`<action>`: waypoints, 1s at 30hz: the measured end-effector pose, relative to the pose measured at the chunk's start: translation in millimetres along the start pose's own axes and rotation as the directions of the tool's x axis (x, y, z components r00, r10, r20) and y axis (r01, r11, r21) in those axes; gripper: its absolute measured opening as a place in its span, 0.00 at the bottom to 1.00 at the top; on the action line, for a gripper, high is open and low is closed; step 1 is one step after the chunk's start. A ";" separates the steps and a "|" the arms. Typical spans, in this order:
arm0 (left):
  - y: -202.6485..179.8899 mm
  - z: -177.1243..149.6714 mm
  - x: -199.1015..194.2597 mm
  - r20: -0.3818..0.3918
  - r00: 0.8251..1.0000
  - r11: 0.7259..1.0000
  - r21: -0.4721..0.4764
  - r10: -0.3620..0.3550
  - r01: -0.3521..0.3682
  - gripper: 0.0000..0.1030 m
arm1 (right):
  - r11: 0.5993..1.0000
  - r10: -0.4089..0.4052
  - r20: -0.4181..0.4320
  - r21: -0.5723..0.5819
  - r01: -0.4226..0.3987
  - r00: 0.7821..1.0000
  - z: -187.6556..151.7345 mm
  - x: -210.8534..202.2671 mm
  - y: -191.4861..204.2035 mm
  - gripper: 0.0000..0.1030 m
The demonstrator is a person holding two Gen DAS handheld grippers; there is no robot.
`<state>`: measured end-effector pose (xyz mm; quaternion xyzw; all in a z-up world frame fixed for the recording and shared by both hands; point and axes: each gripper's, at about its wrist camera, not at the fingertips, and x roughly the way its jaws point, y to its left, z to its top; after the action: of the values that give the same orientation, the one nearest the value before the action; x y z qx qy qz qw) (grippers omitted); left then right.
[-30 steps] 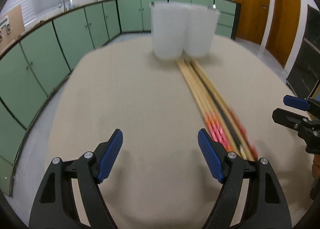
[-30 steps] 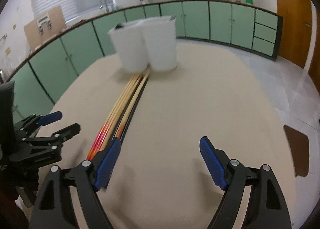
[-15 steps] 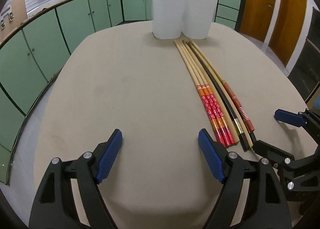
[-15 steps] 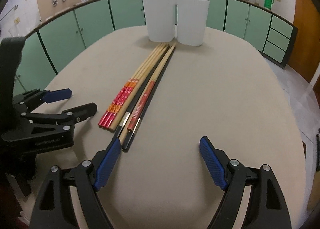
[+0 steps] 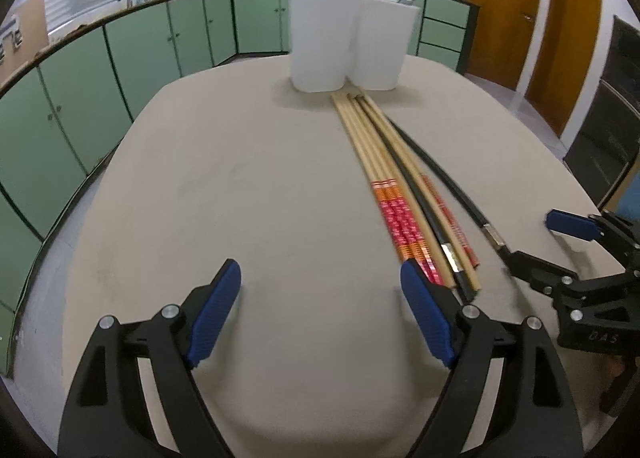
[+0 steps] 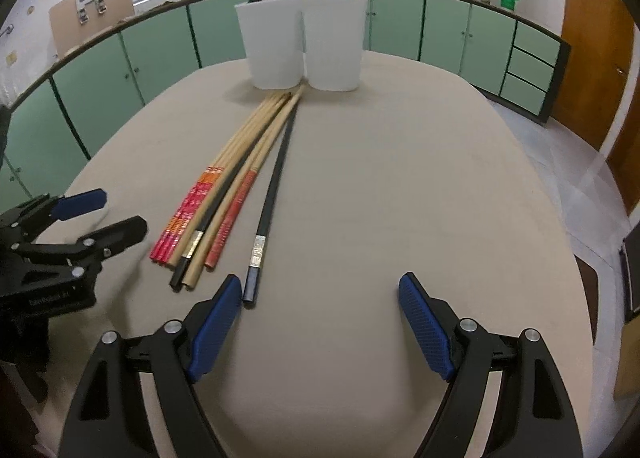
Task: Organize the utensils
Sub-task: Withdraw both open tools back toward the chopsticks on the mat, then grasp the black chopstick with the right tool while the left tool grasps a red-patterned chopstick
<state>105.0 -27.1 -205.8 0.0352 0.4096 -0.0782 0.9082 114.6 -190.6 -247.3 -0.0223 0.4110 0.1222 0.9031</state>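
Several long chopsticks (image 5: 400, 193) lie in a bundle on the beige table (image 5: 280, 197), tips toward two white cups (image 5: 318, 41) at the far edge. Some are wooden with red patterned ends (image 6: 182, 219). One black chopstick (image 6: 272, 193) lies a little apart to the right of the bundle. My left gripper (image 5: 320, 312) is open and empty, left of the bundle's near ends. My right gripper (image 6: 320, 320) is open and empty, its left finger (image 6: 216, 322) beside the black chopstick's near end. Each gripper shows in the other's view: the right gripper (image 5: 536, 242) and the left gripper (image 6: 104, 213).
The two white cups (image 6: 304, 45) stand side by side, touching. Green cabinets (image 5: 120, 57) run behind the table, with a sink and pots on the counter. Wooden doors (image 5: 500, 9) are at the right. The table edge curves close below both grippers.
Both grippers have drawn back and steadied near the chopsticks' near ends. One black chopstick now lies apart from the bundle, shifted right beside the right gripper's left finger.
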 end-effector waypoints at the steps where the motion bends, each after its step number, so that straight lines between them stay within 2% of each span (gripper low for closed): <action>1: -2.0 -0.3 0.1 -0.002 1.000 1.000 0.007 -0.002 0.002 0.78 | 1.000 0.007 0.002 -0.006 -0.007 1.000 -1.5 -0.8 2.8 0.72; 9: -7.5 -0.9 6.8 -0.037 0.999 0.999 0.030 -0.013 0.014 0.79 | 0.997 0.035 -0.003 -0.068 -0.035 0.999 -1.5 3.3 18.8 0.45; 12: -7.3 -0.1 8.0 -0.040 0.999 0.999 0.028 -0.023 0.024 0.79 | 0.997 0.038 0.003 -0.066 -0.037 0.999 -2.9 1.1 18.6 0.29; 17: -8.6 -0.8 4.0 -0.026 0.998 0.997 0.035 -0.063 0.063 0.79 | 0.998 0.053 0.002 -0.037 -0.053 0.999 -1.6 2.7 12.4 0.27; 21: -4.6 -0.6 12.7 -0.063 0.998 0.999 0.011 -0.029 0.030 0.79 | 0.998 0.049 0.003 -0.042 -0.049 0.999 -0.8 2.9 12.9 0.27; 25: -1.1 1.0 14.4 -0.070 0.997 0.999 -0.006 0.031 -0.031 0.80 | 0.999 0.043 0.003 -0.031 -0.043 0.999 -0.3 3.5 7.8 0.27; 30: -0.7 0.9 12.9 -0.068 0.997 0.999 -0.011 0.044 -0.044 0.80 | 0.998 0.054 0.007 -0.031 -0.054 0.999 -0.8 3.2 6.9 0.28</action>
<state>114.0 -29.4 -214.9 0.0413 0.4395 -0.0544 0.8956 114.4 -183.4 -249.8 -0.0244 0.4062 0.1530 0.9006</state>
